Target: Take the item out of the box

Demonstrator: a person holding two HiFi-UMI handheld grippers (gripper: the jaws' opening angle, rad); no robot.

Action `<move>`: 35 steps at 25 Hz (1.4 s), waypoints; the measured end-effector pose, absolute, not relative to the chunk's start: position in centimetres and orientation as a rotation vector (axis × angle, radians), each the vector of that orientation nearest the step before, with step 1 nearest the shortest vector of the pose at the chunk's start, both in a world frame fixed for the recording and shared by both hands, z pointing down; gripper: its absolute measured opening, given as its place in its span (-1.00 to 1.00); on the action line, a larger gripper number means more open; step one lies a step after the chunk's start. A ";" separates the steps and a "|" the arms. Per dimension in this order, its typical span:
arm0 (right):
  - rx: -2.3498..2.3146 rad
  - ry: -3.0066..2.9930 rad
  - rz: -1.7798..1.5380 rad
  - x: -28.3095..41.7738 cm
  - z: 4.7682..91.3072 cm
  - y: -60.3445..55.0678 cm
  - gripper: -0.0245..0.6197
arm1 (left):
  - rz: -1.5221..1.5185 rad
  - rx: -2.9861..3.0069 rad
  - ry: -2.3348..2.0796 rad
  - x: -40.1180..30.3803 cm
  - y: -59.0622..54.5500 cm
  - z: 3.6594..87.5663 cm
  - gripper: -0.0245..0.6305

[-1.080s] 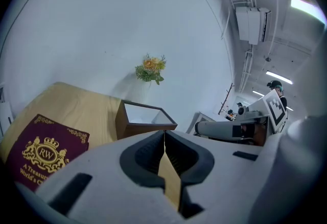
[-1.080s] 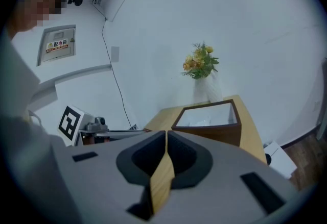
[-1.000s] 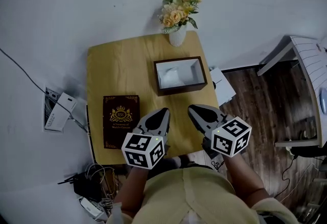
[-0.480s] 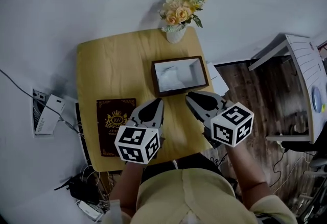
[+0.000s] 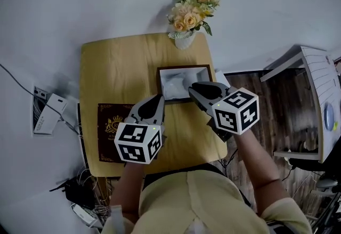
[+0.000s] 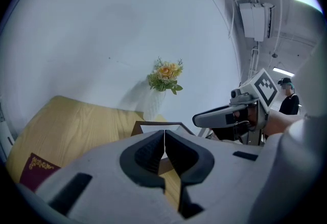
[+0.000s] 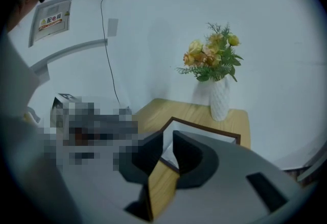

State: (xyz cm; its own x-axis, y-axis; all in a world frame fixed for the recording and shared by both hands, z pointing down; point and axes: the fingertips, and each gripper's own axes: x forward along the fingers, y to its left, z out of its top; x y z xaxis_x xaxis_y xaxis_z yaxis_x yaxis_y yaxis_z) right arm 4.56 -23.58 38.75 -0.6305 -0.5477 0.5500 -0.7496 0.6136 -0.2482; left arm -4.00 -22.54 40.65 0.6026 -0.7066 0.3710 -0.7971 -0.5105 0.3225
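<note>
So the box (image 5: 181,66) sits open toward the far right of the wooden bench (image 5: 112,67). It has a dark brown rim and a white lining. The item (image 5: 176,86) is still inside, a pale lump lying toward the left half. It's white on white, so honestly I can't tell what it actually is.

The left hand-held gripper (image 5: 157,101) hovers over the bench just near-left of the box. Its jaws are pressed together with nothing between them. The right hand-held gripper (image 5: 196,89) has its tip over the near right part of the box. Its own view shows the jaws pretty much closed too, just a thin sliver of the white lining showing between the tips, and nothing gripped. Whether it's touching the rim or just above it, I can't say.

A dark red book (image 5: 108,129) with gold print lies flat at the near left of the bench. A white vase of flowers (image 5: 191,6) stands at the far edge, just behind the box.
</note>
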 end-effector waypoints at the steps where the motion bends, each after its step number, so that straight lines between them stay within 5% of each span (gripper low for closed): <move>1: 1.013 -2.410 0.656 4.5 38.9 -24.1 -0.78 | 0.274 2.370 -1.199 -4.0 -22.8 40.7 -0.85; 3: 0.970 -2.389 0.678 4.2 39.6 -24.7 -0.60 | 0.284 2.365 -1.204 -3.9 -23.2 40.7 -0.85; 9: 0.884 -2.289 0.711 3.5 42.3 -26.5 -0.50 | 0.301 2.366 -1.201 -3.9 -24.2 41.0 -0.85; 35: 0.725 -1.910 0.921 3.2 50.9 -27.8 -0.27 | 0.286 2.313 -1.163 -5.2 -29.1 44.8 -0.85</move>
State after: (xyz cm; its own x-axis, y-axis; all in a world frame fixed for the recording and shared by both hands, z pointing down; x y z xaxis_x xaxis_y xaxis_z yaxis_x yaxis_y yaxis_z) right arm 3.21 -27.75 50.94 -0.4514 -0.1243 0.8836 -0.7691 0.5564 -0.3146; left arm -5.16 -29.12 44.84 0.6070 -0.6811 0.4094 -0.7933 -0.4888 0.3630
